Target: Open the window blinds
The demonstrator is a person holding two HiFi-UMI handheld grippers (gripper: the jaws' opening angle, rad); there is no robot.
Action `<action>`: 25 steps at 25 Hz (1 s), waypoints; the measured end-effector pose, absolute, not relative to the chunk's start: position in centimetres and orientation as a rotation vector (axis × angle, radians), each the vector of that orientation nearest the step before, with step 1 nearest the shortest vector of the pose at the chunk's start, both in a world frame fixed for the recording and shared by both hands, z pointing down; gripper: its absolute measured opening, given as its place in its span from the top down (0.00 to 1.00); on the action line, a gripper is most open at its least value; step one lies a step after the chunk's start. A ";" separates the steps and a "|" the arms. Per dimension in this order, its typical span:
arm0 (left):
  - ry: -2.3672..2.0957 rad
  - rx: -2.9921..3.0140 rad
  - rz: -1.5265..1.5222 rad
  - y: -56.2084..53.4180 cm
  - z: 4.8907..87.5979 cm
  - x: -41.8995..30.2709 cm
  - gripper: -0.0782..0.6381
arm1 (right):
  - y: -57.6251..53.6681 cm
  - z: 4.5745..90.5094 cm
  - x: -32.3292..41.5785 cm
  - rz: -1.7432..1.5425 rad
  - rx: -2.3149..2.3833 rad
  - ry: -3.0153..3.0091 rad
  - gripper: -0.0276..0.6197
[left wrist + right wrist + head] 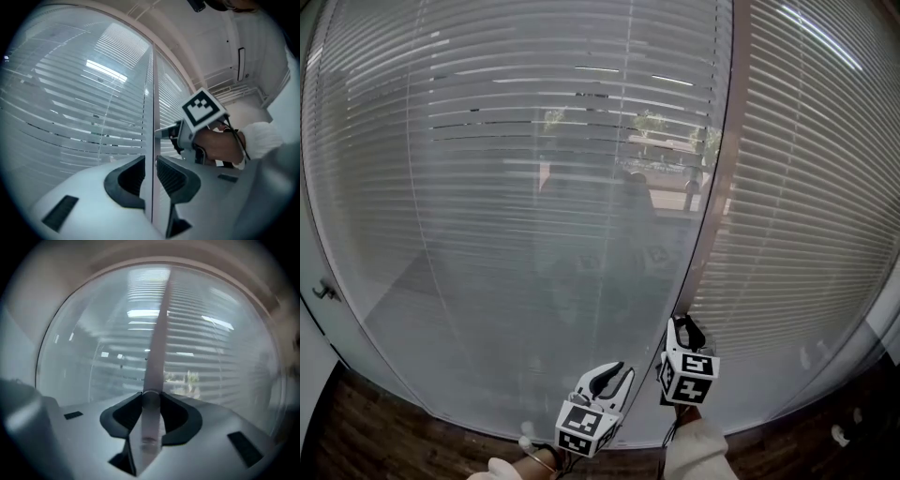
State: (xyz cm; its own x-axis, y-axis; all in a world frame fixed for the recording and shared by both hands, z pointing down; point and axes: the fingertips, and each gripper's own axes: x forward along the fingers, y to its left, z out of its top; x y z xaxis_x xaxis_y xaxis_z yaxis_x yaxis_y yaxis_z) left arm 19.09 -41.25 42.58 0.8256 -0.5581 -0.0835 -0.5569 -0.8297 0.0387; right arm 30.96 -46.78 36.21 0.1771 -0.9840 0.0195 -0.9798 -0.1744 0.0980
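**Now: both tongs at the wand, and a slip is the main worry**

The blinds (487, 187) hang full-length over the window. Most slats are close to flat-shut, though a band in the middle lets some of the outside through.

The wand (157, 348) hangs between the two panels. My right tongs (151, 397) are pinching it squarely, with the rod filling the gap. Lower down, my left tongs (150, 171) are only narrowly spread around it. One pad is against the rod, and a sliver of light shows on the other side.

Risks as I judge them:
- The rod looks smooth, so a twist from the right tongs alone could spin inside the pads and leave the slats untouched.
- If I pull downward instead of turning, I could strain the wand where it hangs, which is out of my view.
- If the two tongs twist unevenly, the rod may bow.
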 end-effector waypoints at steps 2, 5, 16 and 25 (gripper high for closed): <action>-0.909 2.996 -0.135 -41.1 42.7 19.2 0.80 | -46.6 36.4 31.7 0.392 2.583 -2.255 0.76; -0.896 3.008 -0.137 -40.6 42.7 19.4 0.80 | -46.6 36.5 32.0 0.609 2.645 -2.371 0.76; -0.926 2.998 -0.130 -40.8 42.7 18.5 0.80 | -46.6 36.8 29.9 -0.667 1.795 -1.396 0.76; -0.976 3.004 -0.167 -41.3 42.3 18.3 0.80 | -46.6 36.5 31.5 0.052 2.469 -2.073 0.76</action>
